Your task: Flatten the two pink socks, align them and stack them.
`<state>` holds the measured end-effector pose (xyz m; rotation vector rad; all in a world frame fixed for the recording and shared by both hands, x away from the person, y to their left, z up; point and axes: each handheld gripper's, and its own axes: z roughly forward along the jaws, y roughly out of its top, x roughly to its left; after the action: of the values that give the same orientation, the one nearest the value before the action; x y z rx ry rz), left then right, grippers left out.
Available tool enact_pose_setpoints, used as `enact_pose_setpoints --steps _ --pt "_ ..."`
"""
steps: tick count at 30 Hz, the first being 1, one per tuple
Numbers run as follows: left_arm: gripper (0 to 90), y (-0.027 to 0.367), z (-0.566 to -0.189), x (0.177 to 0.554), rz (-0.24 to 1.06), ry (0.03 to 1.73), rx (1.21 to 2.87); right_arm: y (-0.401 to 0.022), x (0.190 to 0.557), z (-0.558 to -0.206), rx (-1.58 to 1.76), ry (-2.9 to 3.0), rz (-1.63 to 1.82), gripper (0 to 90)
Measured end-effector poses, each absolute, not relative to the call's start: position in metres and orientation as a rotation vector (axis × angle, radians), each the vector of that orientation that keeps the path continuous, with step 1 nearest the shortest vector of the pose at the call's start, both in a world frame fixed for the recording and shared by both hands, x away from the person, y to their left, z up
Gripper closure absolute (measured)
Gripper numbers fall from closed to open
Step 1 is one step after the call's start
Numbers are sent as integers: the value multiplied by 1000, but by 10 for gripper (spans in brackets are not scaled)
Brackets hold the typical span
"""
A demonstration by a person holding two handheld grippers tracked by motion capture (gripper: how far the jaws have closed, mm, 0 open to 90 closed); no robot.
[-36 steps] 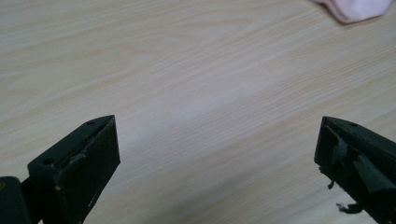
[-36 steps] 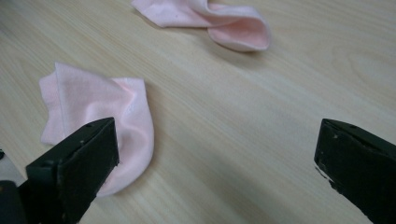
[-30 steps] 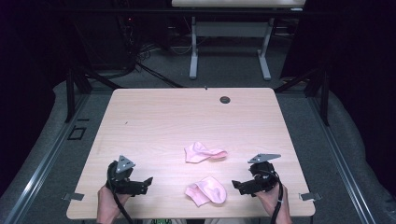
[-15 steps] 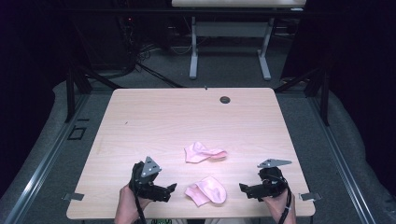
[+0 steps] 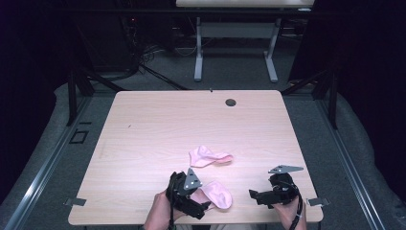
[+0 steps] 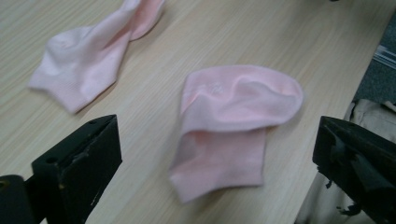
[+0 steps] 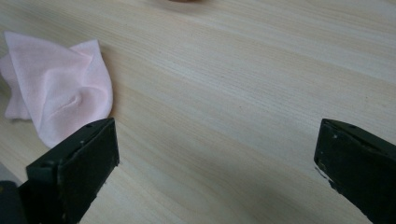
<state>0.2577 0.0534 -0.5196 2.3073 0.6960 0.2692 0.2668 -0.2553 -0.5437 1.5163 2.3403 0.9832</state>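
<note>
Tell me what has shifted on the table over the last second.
The left gripper moved rightward along the near edge, up to the nearer crumpled pink fabric sock; its jaws are open around it, not gripping. The right gripper drew slightly nearer the table edge, jaws open. Both socks, including the farther pink sock, lie as before.

So there's 2 pink socks on the table (image 5: pixel 143 129). Left gripper (image 5: pixel 203 207) touches the near sock (image 5: pixel 219 194); far sock (image 5: pixel 206 156) sits just beyond.
</note>
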Motion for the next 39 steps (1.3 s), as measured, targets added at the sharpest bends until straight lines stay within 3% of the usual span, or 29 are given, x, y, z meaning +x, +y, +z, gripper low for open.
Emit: enact_pose_setpoints --steps 8,13,24,29,33,39 --pt "229 4 -529 259 193 531 2430 -259 267 -547 1554 2330 983 3" --pt "309 -20 -543 258 182 481 2518 -260 267 -548 1562 2330 980 6" --pt "642 -29 -557 258 209 474 2571 -261 266 -549 1572 2327 977 21" --pt "814 -22 -558 262 183 521 2509 -260 266 -550 1571 2326 981 24" --pt "869 -13 -553 268 165 564 2430 -260 266 -550 1571 2331 981 36" --pt "878 1 -536 276 156 619 2331 -255 266 -552 1562 2346 993 62"
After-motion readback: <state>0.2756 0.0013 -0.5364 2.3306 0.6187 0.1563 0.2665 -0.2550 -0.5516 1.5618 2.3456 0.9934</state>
